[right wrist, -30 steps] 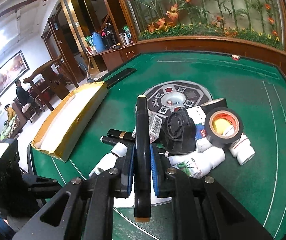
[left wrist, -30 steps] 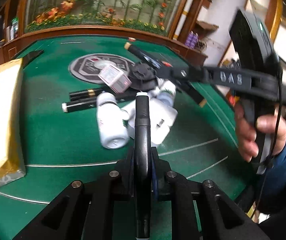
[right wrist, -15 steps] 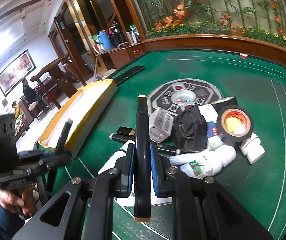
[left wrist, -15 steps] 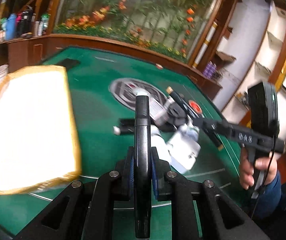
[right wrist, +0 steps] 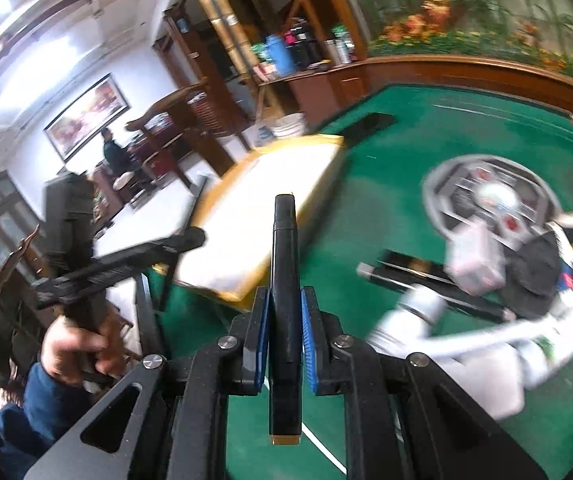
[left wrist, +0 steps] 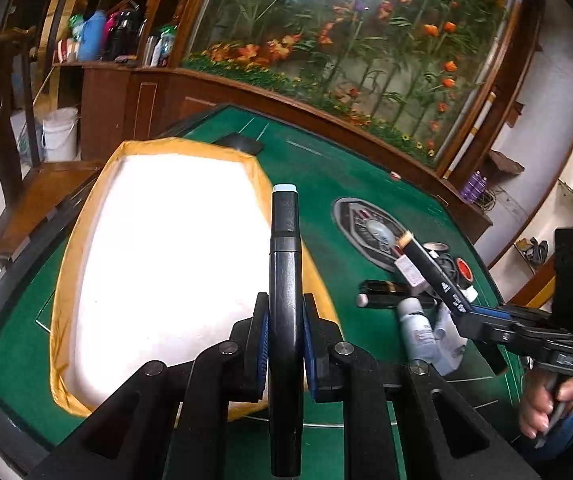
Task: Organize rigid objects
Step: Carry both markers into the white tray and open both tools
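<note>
Black marker pens, one pale-capped (left wrist: 284, 280) | left gripper (left wrist: 284, 328) clamps it | right gripper (right wrist: 285, 320) clamps other (right wrist: 285, 300)

Two markers (left wrist: 284, 280) — one box (left wrist: 158, 264)

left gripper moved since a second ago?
Yes. The left gripper, shut on a black marker, has swung left from the bottle pile to over the yellow-rimmed tray.

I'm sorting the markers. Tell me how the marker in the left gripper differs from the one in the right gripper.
Left marker: its far end has a pale grey-white tip, and it points over the gold-edged tray. Right marker: its far end is black, its near end tan, and the tray lies beyond its tip. Both are black, thick-bodied, and clamped lengthwise between shut blue pads.
</note>
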{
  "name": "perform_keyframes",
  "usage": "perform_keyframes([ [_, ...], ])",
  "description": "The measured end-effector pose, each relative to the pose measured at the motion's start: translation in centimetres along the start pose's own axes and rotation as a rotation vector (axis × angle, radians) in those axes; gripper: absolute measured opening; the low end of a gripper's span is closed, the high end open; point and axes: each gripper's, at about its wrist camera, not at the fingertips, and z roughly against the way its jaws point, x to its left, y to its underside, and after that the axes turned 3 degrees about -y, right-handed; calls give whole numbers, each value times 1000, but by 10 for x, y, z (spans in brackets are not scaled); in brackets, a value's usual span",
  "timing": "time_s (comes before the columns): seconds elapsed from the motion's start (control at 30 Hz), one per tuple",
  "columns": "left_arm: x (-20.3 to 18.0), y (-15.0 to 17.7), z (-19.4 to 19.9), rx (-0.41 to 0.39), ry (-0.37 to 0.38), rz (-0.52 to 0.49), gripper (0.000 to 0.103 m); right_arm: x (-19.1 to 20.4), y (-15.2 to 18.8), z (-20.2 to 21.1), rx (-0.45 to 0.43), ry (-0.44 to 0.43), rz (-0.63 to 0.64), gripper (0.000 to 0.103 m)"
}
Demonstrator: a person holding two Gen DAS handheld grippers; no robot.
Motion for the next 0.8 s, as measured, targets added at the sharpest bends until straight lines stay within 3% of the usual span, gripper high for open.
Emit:
perform_keyframes([
  [0.23, 20, -26, -19, 59, -34, -2, 15, 42, -48, -51, 20, -8, 38, 14],
  [0.5, 50, -58, -64, 169, -92, 31, 14, 23, -102, -141, 66, 77, -64, 14],
  [0.8, 77, -68, -103, 244, -129, 112, 15, 17, -129, -209, 141, 133, -104, 14],
])
